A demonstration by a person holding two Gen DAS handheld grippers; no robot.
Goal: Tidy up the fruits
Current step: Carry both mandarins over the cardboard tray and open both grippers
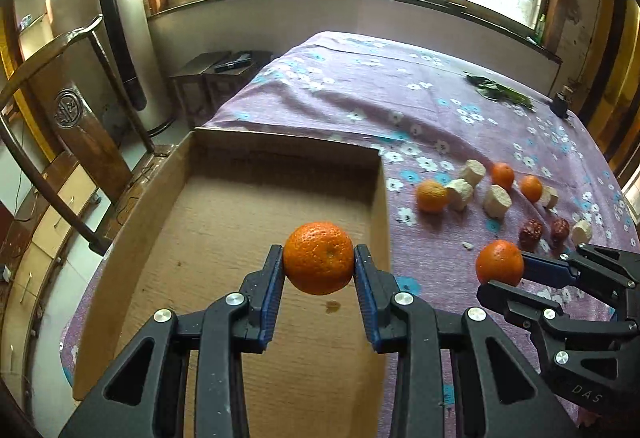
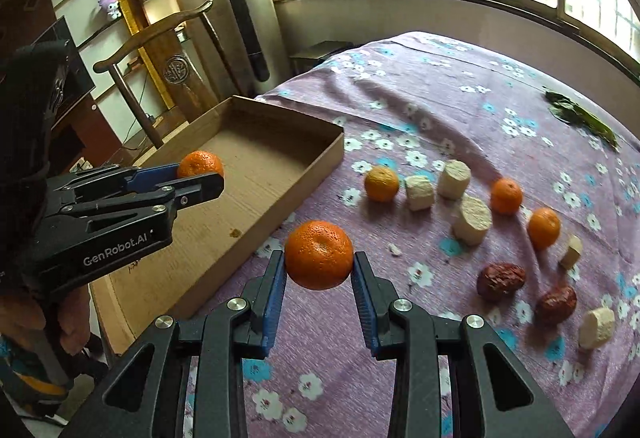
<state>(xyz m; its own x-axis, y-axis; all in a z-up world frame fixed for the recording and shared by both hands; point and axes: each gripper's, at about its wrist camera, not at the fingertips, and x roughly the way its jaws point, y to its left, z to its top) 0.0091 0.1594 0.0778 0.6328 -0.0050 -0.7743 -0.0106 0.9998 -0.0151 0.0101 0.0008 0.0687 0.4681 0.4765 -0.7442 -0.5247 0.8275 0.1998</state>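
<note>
My left gripper [image 1: 319, 262] is shut on an orange mandarin [image 1: 319, 258] and holds it above the shallow cardboard box [image 1: 224, 197]. It also shows in the right wrist view [image 2: 204, 173] over the box [image 2: 280, 141]. My right gripper [image 2: 319, 262] is shut on a second mandarin [image 2: 319, 254], held above the purple cloth just right of the box; it shows in the left wrist view [image 1: 504, 270]. Three more mandarins [image 2: 381, 183] [image 2: 506, 195] [image 2: 543, 222] lie on the cloth, with two red dates [image 2: 500, 281] [image 2: 556, 304].
Several pale cylinder pieces [image 2: 472, 218] lie among the fruit on the floral cloth [image 2: 440, 97]. Green leaves [image 2: 580, 117] lie at the far right. A wooden chair [image 1: 72, 109] stands left of the table, a low stool [image 1: 216, 77] beyond it.
</note>
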